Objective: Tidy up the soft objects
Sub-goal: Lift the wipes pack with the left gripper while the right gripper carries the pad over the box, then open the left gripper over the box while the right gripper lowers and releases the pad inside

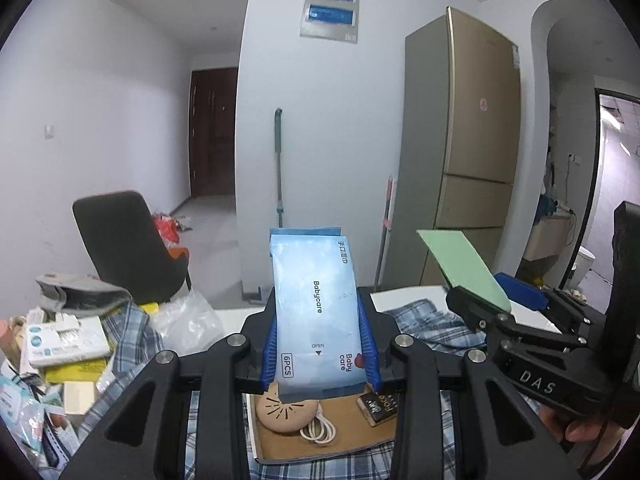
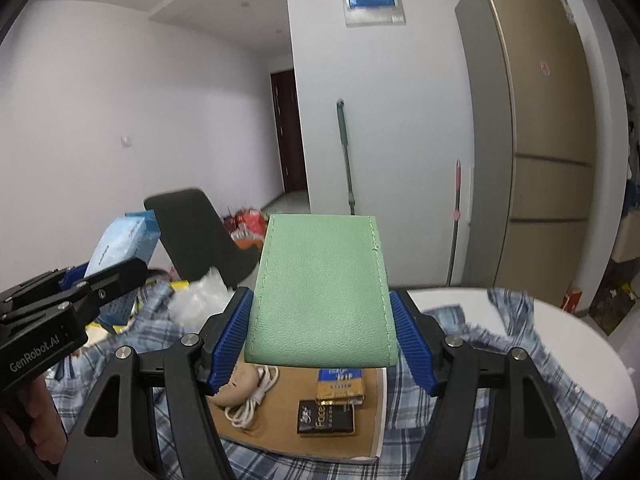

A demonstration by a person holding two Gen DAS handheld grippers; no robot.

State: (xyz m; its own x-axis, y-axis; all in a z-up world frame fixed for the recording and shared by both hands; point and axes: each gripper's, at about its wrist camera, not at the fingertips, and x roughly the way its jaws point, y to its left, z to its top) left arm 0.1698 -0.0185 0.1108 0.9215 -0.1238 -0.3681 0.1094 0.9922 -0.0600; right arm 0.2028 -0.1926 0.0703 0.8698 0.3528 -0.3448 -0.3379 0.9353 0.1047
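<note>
My left gripper (image 1: 320, 340) is shut on a light blue Babycare wipes pack (image 1: 316, 308) and holds it up above the table; the pack also shows in the right wrist view (image 2: 120, 246). My right gripper (image 2: 322, 332) is shut on a green leather pouch (image 2: 320, 292), also held up; the pouch shows in the left wrist view (image 1: 464, 268) to the right of the pack. Both are above a brown cardboard tray (image 2: 372, 432).
The tray (image 1: 348, 428) holds a round beige device with white cable (image 2: 244, 388), a dark packet (image 2: 326, 420) and a gold-blue packet (image 2: 340, 386). It lies on a blue plaid cloth (image 2: 500, 384) over a white round table (image 2: 580, 332). A pile of packages (image 1: 60, 344) lies at left.
</note>
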